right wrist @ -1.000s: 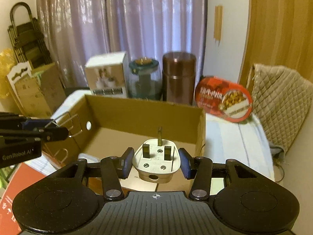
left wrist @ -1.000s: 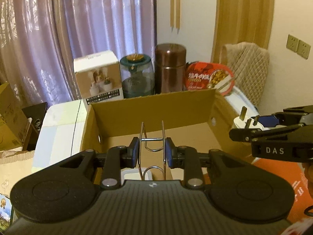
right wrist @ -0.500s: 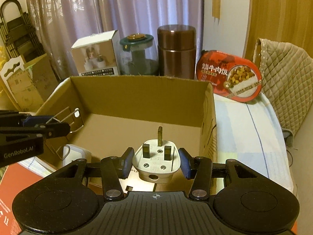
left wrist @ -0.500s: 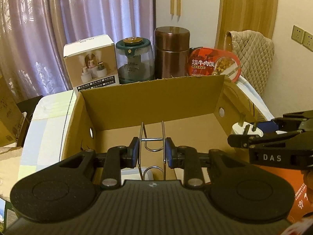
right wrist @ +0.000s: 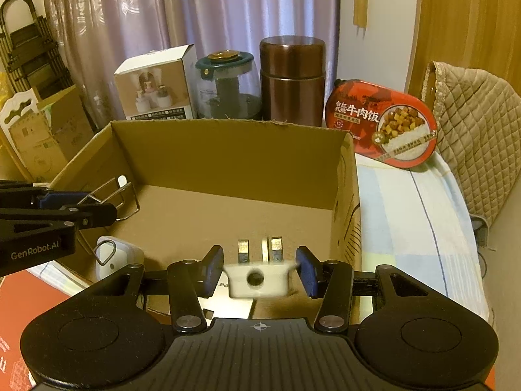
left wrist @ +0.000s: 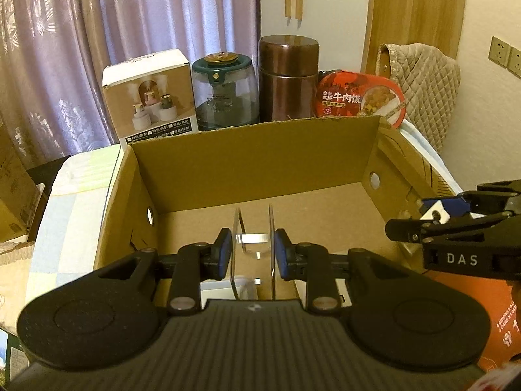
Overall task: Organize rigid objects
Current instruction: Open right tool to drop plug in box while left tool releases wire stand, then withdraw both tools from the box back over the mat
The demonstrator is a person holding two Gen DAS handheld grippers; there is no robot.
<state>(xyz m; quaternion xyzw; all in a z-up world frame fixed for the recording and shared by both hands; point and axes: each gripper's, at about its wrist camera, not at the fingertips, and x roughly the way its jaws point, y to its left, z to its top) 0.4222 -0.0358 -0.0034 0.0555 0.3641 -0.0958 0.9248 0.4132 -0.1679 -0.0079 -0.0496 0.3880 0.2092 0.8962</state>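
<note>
Your left claw [left wrist: 252, 253], marked GenRobot.AI, is opening around the wire clip [left wrist: 254, 238] above the cardboard box [left wrist: 254, 163]. Right claw [right wrist: 259, 270], marked DAS: white plug [right wrist: 241, 282] sits blurred between its pads, so you can't confirm the grip.

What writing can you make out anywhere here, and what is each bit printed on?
"DAS": side of the right claw.
"GenRobot.AI": side of the left claw.
"牛肉饭": red meal tub.
Small print on the white box and on the orange sheet: too small or blurred to read.
</note>
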